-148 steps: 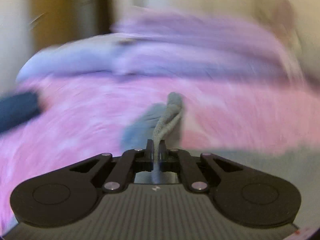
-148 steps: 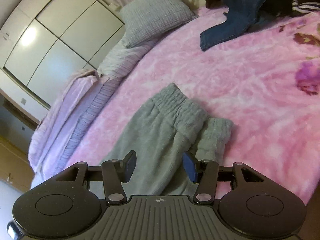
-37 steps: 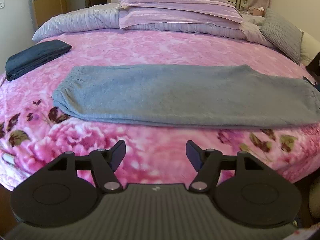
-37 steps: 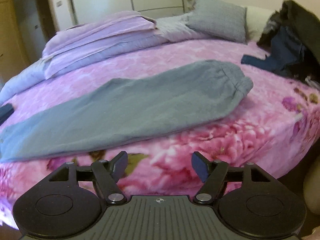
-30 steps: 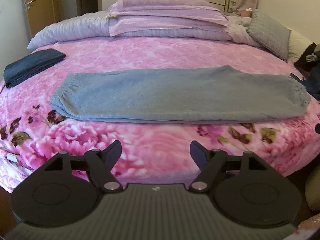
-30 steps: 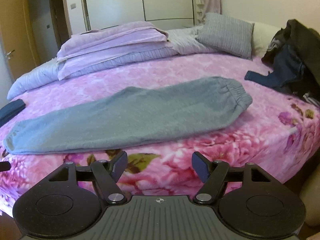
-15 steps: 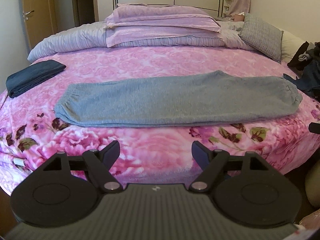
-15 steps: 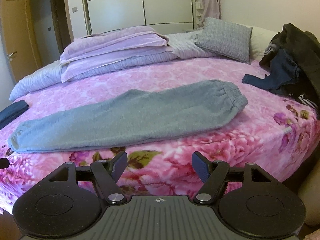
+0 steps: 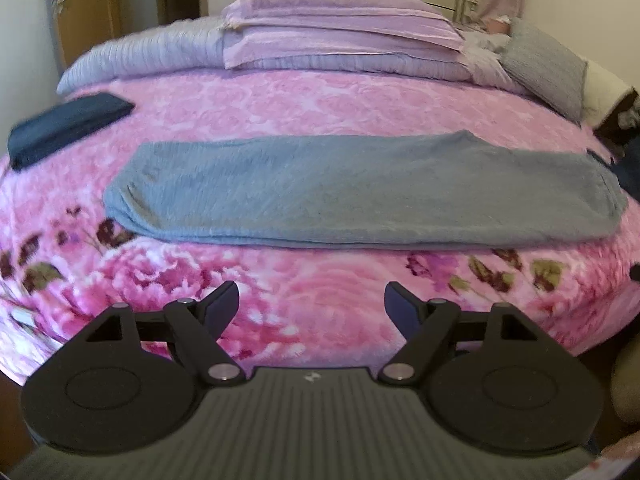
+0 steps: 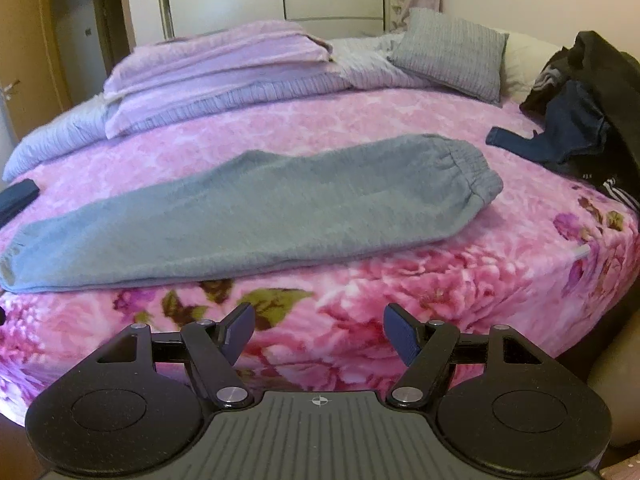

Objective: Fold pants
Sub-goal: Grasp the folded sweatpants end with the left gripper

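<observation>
The long grey fleece pants [image 9: 360,192] lie flat and folded lengthwise, one leg on the other, across the pink rose-patterned blanket [image 9: 320,96] that covers the bed, near its front edge. Their elastic waistband [image 10: 472,172] points toward the heap of dark clothes [image 10: 580,120] at one side of the blanket; the leg cuffs [image 9: 124,196] end near the folded navy garment [image 9: 68,128] at the other side.

The black left gripper [image 9: 311,306] hovers in front of the blanket's front edge, well short of the pants. Its jaws stand wide apart with nothing between them and touch nothing. The black right gripper [image 10: 319,330] hangs likewise before the blanket's edge, jaws spread wide, empty, clear of the cloth.

Beyond the pants, at the far side of the blanket, sit stacked lilac quilts [image 9: 340,36] and a grey ribbed cushion [image 10: 452,52].
</observation>
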The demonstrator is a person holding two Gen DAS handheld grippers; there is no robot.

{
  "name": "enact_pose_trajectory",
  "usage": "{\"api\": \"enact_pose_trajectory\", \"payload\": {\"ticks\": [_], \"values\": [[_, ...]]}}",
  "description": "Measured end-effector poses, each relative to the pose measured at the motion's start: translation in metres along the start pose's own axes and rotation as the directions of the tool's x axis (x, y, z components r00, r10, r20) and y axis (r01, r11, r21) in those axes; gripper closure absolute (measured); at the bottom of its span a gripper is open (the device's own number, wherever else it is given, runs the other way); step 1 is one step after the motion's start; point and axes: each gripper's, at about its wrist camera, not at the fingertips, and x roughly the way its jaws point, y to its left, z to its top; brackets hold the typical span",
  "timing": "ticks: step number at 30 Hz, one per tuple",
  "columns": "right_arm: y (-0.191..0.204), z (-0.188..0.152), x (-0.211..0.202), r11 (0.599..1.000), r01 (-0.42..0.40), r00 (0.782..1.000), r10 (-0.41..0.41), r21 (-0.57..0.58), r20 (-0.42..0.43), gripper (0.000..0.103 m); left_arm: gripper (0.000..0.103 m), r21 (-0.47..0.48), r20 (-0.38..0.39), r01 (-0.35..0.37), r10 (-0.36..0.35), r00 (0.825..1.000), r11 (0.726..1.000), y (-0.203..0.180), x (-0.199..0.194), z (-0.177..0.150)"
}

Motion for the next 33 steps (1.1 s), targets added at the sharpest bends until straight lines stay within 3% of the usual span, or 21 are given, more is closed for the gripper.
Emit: {"api": "enact_pose_trajectory", "payload": {"ticks": [4,6,10,14,19,23,29,33], "values": [[-0.007,0.005,0.018,1.0,0.023,0.999,-0.023,0.012,-0.031,0.035,0.036,-0.131,0.004,0.0,0.0,1.0,0.991,0.036,0.023,0.003],[-0.01,0.009,0.027,0.999,0.032,0.999,-0.032,0.013,-0.043,0.035,0.036,-0.208,0.015,0.001,0.002,1.0,0.978,0.059,0.033,0.006],[-0.015,0.016,0.045,0.999,0.05,0.997,-0.049,0.017,-0.063,0.035,0.037,-0.395,0.02,-0.005,0.014,1.0,0.919,0.11,0.054,0.009],[-0.021,0.022,0.061,0.997,0.07,0.995,-0.067,0.033,-0.079,0.035,0.038,-0.515,0.014,-0.034,0.048,0.999,0.857,0.147,0.074,0.01],[-0.034,0.031,0.074,0.988,0.1,0.994,-0.093,0.119,-0.065,0.035,0.038,-0.579,0.015,-0.052,0.074,0.997,0.813,0.173,0.1,0.013],[-0.043,0.036,0.08,0.979,0.104,0.994,-0.095,0.174,-0.058,0.035,0.038,-0.634,0.078,-0.012,0.08,0.994,0.773,0.19,0.116,0.012],[-0.05,0.041,0.093,0.971,0.144,0.989,-0.133,0.192,-0.069,0.035,0.041,-0.74,0.191,0.096,0.071,0.979,0.665,0.207,0.133,0.009],[-0.051,0.045,0.101,0.968,0.152,0.988,-0.14,0.202,-0.071,0.035,0.048,-0.779,0.25,0.15,0.083,0.965,0.609,0.214,0.143,0.006]]}}
